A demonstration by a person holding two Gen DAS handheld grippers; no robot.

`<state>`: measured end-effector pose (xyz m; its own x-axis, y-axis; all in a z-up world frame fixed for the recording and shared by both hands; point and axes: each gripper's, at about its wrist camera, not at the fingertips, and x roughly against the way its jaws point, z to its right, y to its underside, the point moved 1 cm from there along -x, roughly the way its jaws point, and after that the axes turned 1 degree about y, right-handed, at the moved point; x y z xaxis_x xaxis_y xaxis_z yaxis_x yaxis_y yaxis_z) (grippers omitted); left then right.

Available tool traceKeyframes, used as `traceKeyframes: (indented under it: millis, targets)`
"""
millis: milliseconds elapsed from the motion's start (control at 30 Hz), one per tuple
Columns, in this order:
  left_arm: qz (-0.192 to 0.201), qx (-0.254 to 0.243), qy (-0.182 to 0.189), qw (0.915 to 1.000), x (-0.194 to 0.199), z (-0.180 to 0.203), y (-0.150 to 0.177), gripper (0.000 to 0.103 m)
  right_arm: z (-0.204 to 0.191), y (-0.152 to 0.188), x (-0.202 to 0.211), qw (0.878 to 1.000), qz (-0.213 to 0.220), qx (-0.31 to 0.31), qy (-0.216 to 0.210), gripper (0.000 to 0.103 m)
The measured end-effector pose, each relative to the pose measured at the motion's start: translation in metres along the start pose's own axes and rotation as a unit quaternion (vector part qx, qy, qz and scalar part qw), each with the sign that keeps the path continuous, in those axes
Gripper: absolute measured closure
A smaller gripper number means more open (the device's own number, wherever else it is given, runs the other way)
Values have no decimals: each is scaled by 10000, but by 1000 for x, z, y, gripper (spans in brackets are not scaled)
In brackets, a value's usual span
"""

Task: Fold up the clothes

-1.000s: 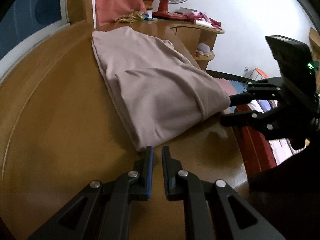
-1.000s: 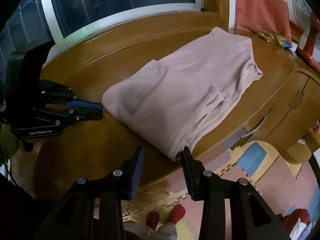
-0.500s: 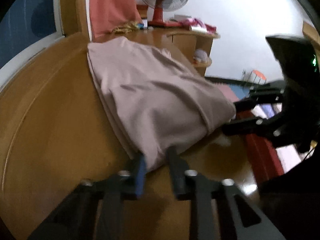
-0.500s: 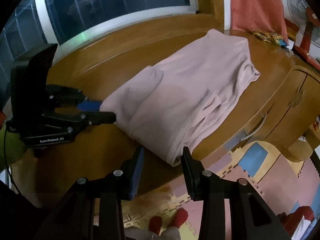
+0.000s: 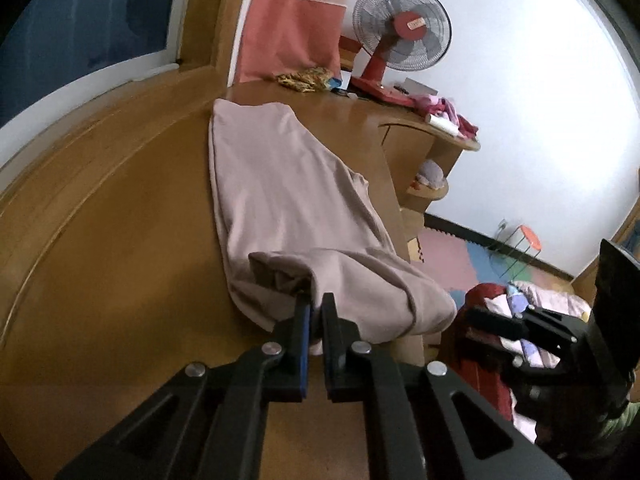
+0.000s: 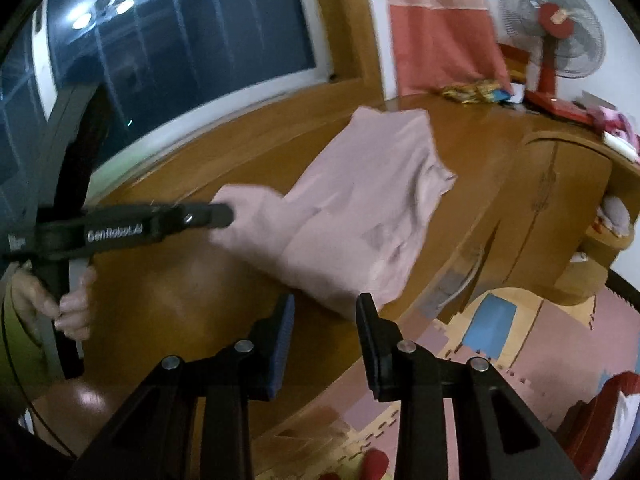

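Since a second ago your left gripper [image 5: 315,320] has gone from hovering just short of the near corner to clamping it: jaws together on the cloth, corner raised off the tabletop [image 5: 100,240] and bunched above the fingertips. Right gripper [image 6: 324,320] jaws are apart, nothing between them, sitting just off the near right edge of the garment [image 6: 360,208].

Garment is pinkish-beige and lies lengthwise along the wooden tabletop, already doubled into a long strip, with its far end toward the fan [image 5: 400,28] and its near right part drooping over the table's edge.

Handling, judged: light, soft knit, no stiffness at all. It sags and rolls wherever it's unsupported, as the lifted corner shows. Layers may slide apart on the polished wood, so pinch through all layers, not just the top one. One-corner lifting will skew it.

Where to grip: the matching near corner on the right, at the hem edge hanging past the table, deep enough to catch the whole stack. Keep both corners level if the near end goes over toward the far end.
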<state>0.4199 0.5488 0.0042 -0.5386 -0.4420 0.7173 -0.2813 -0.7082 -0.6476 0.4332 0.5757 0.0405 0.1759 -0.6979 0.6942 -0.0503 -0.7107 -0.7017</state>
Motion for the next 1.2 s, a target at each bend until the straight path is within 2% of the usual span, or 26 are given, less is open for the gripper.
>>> traceKeyframes:
  millis: [200, 267, 533, 600, 700, 833, 867, 933, 1000, 1133, 1200]
  targets:
    - [-57, 64, -42, 10000, -1, -4, 3, 99, 1, -1, -28, 9999, -135, 43, 70, 72]
    - [-76, 85, -55, 9999, -1, -5, 4, 99, -2, -5, -37, 9995, -140, 182, 195, 86]
    - [6, 343, -371, 9987, 4, -21, 4, 99, -11, -3, -7, 9927, 39, 979, 707, 103]
    - [-14, 358, -643, 9973, 4, -27, 8, 100, -1, 1, -6, 9887, -16, 1065, 1050, 103]
    - [-72, 600, -508, 9969, 7, -38, 13, 100, 18, 7, -7, 9937, -270, 715, 820, 103]
    - [-41, 479, -425, 9979, 11, -25, 13, 100, 3, 9, -5, 9988, -296, 185, -350, 100]
    - [-30, 437, -385, 9983, 11, -21, 12, 100, -4, 8, -7, 9984, -276, 131, -476, 97]
    - [-9, 353, -312, 9989, 13, -12, 10, 100, -11, 4, -19, 9988, -321, 254, -255, 88]
    - [-6, 308, -316, 9990, 12, -8, 9, 100, -13, 1, -28, 9989, -370, 279, -113, 88]
    - [-32, 411, -320, 9986, 11, -12, 9, 100, 7, 1, -20, 9991, -220, -307, -193, 87]
    - [-63, 378, -331, 9987, 9, -12, 11, 100, 15, -1, -21, 9984, -198, -507, -168, 79]
